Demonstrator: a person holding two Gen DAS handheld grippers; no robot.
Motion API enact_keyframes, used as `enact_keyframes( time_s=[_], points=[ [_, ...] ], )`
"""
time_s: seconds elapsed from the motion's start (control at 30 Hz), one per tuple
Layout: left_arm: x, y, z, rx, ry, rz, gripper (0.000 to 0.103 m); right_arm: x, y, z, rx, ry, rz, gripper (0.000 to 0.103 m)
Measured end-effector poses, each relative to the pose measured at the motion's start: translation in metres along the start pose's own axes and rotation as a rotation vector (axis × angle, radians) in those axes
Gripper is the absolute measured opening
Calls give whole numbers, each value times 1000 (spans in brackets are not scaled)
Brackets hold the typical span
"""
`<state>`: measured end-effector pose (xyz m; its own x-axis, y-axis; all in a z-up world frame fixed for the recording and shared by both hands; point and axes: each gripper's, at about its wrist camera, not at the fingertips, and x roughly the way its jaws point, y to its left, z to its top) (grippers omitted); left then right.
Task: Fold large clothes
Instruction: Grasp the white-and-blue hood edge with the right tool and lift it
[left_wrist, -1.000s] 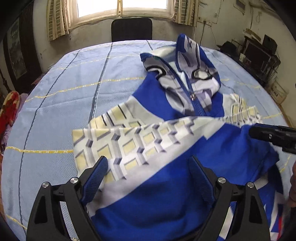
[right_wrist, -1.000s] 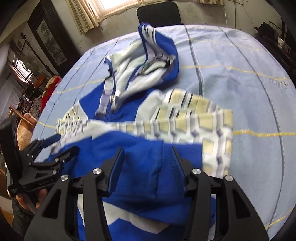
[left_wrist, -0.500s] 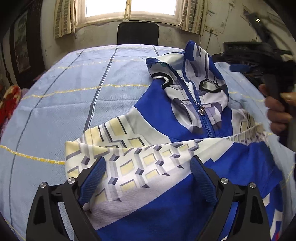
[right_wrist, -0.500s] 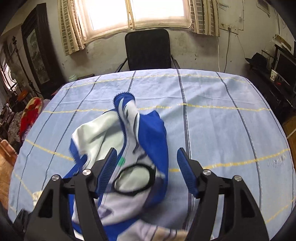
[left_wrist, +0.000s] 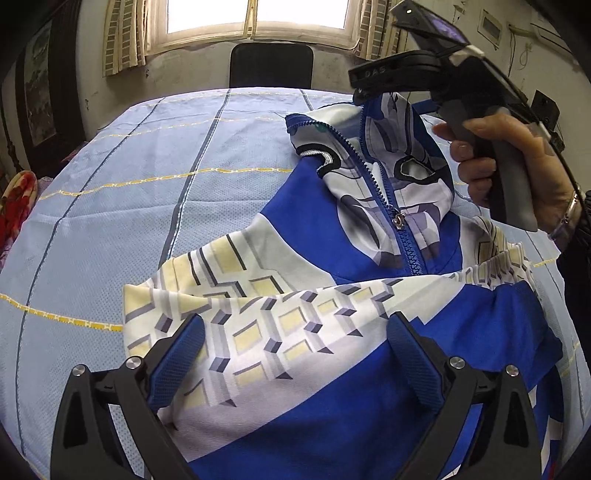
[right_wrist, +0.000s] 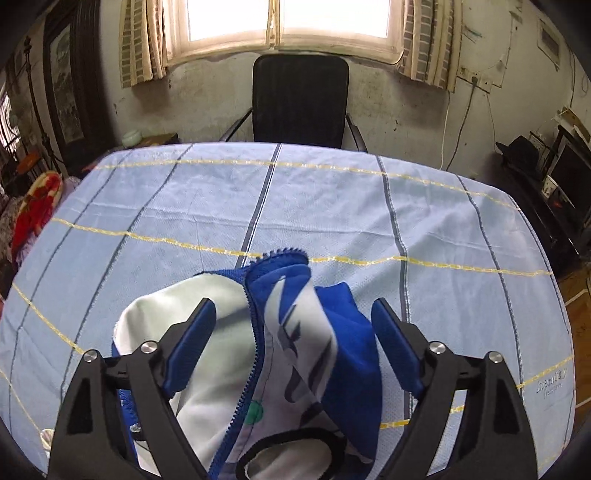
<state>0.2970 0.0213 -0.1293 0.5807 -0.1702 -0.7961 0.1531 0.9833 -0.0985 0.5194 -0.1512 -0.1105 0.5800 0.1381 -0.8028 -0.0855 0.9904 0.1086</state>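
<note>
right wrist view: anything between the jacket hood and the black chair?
Only bare tablecloth between the jacket hood and black chair, per the right wrist view.

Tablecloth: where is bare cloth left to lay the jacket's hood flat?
Bare tablecloth runs from the hood to the far edge by the black chair, and along the jacket's left side. The near right is crowded: jacket body, folded sleeves, with the right gripper and left gripper over them.

The left tongs (left_wrist: 295, 354) point steeply down, their jaws having just opened to their widest, pads pressing on nothing. Far right, a hand (left_wrist: 513, 162) grips the handle of the right tongs (right_wrist: 293, 343), whose jaws stand parted.
</note>
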Motion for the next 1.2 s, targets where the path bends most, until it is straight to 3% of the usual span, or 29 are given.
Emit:
enact_keyframes(
  time_s=[0.03,0.1,0.13,0.37,0.73,1.03,1.07,1.13,1.17,1.2],
  points=[
    [0,0,0,0,0,0,100,5,2,-1,-12,21,-11,51],
    [0,0,0,2,1,4,100,12,3,-4,-6,55,-16,12],
    [0,-1,0,4,1,6,100,13,2,-5,1,61,-13,8],
    [-9,-5,-3,16,-34,21,99,-23,1,-16,-3,1,29,5],
    [-37,-35,-15,148,-130,43,99,-93,14,-46,-94,-71,65,5],
    [-51,-34,-17,136,-158,40,99,-122,26,-82,-165,-76,65,4],
    [-52,-34,-17,134,-159,40,99,-121,27,-81,-171,-78,48,9],
    [-54,-34,-17,134,-163,42,99,-117,24,-74,-168,-90,11,40],
    [-54,-34,-17,135,-164,44,99,-115,21,-68,-161,-107,-12,65],
    [-54,-35,-17,138,-164,47,99,-112,18,-63,-157,-127,-46,74]
  ],
)
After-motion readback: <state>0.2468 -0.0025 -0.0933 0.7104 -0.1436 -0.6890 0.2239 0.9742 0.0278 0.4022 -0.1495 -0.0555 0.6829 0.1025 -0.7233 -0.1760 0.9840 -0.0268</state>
